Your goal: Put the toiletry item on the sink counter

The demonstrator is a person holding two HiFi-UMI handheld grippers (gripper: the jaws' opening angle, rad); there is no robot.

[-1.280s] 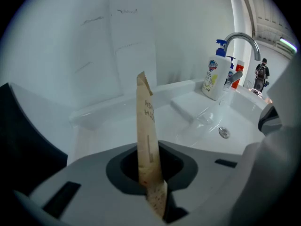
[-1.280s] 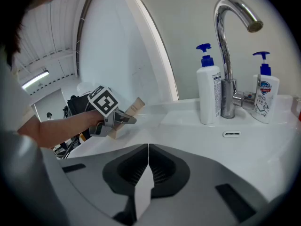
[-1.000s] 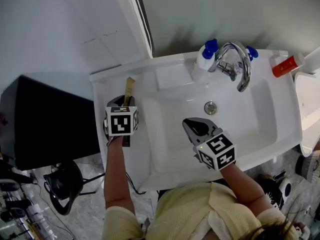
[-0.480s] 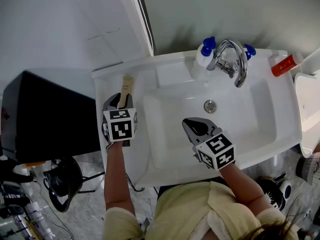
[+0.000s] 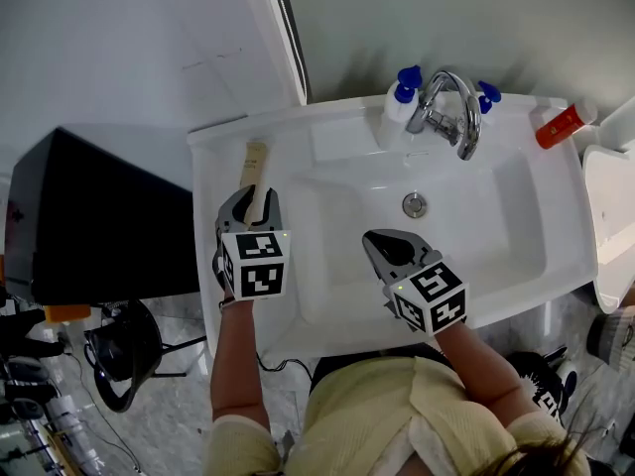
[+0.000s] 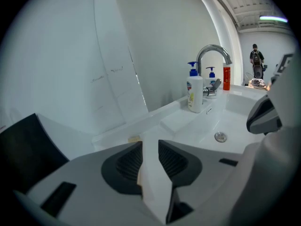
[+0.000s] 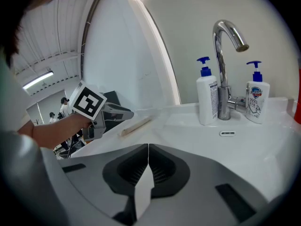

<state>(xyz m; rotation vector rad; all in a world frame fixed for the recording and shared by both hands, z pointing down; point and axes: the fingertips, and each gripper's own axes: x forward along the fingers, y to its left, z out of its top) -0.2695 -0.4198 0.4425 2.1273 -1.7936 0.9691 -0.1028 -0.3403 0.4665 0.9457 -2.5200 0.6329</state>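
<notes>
The toiletry item (image 5: 255, 170), a long tan stick-shaped pack, lies flat on the left ledge of the white sink counter (image 5: 213, 157); it also shows as a pale strip, the item (image 7: 136, 125). My left gripper (image 5: 250, 202) hovers at its near end. Its jaws stand apart and are closing, with the pack's near end low between the tips and the pads not pressing on it. In the left gripper view, the left gripper (image 6: 149, 145) shows a gap with a sliver of tan beyond. My right gripper (image 5: 383, 247) is shut and empty over the basin's front, as the right gripper (image 7: 148, 147) also shows.
A chrome faucet (image 5: 451, 115) stands at the back between two white pump bottles with blue tops (image 5: 399, 102) (image 5: 485, 96). A red bottle (image 5: 557, 125) lies at the back right. The drain (image 5: 415, 204) is mid-basin. A black box (image 5: 99, 221) sits left of the sink.
My left gripper's jaws have come off the pack and the gripper has drawn back a little toward me, leaving the pack on the ledge. The right gripper has stayed put.
</notes>
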